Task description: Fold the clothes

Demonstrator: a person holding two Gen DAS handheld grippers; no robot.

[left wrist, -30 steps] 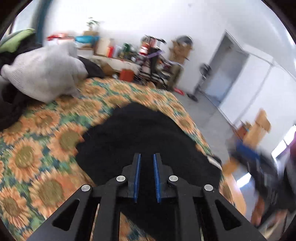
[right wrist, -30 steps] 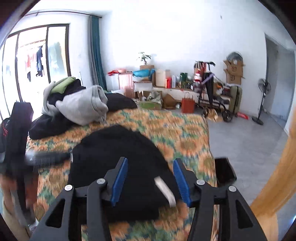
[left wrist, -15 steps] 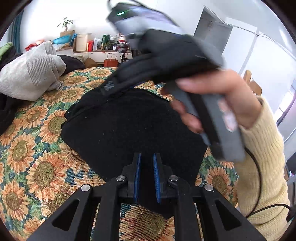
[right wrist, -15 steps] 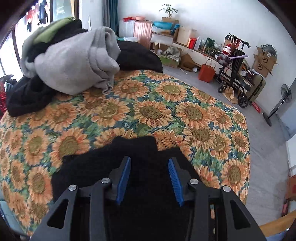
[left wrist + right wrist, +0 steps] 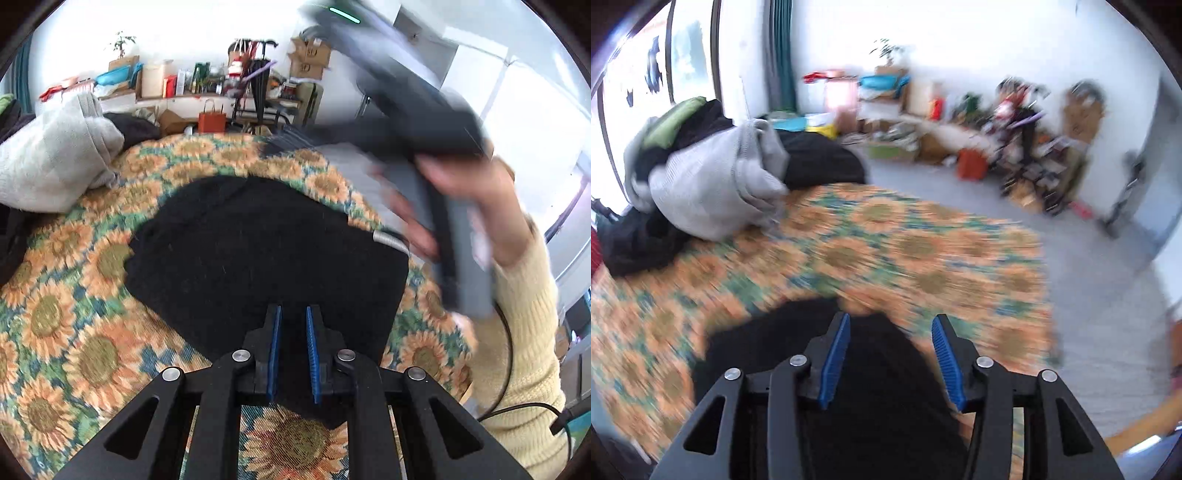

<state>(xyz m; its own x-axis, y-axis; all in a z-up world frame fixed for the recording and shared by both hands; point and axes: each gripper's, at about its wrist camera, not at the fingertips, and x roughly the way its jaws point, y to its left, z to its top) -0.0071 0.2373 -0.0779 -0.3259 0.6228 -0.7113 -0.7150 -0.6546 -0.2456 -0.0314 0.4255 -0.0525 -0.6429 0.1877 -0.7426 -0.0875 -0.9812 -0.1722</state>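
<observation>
A black garment (image 5: 258, 251) lies folded on the sunflower bedcover (image 5: 74, 314). My left gripper (image 5: 293, 312) sits at its near edge. Its blue pads stand narrowly apart with black cloth between them, and it looks shut on that cloth. In the left wrist view a hand (image 5: 461, 181) in a pale yellow sleeve holds the blurred right gripper above the garment's right side. In the right wrist view my right gripper (image 5: 890, 321) hovers over the black garment (image 5: 871, 406) near its far edge. Its jaws are opening, and nothing is pinched between them.
A pile of grey and dark clothes (image 5: 709, 188) sits at the bed's far left and shows as a grey heap (image 5: 48, 166) in the left wrist view. Beyond the bed are grey floor (image 5: 1089, 295), cluttered shelves and a red bag (image 5: 212, 122). A black cable (image 5: 517, 406) hangs by the sleeve.
The right gripper has swung across the garment toward its right side, with heavy blur. Its jaws narrowed, then widened again. The left gripper has stayed at the garment's near edge.
</observation>
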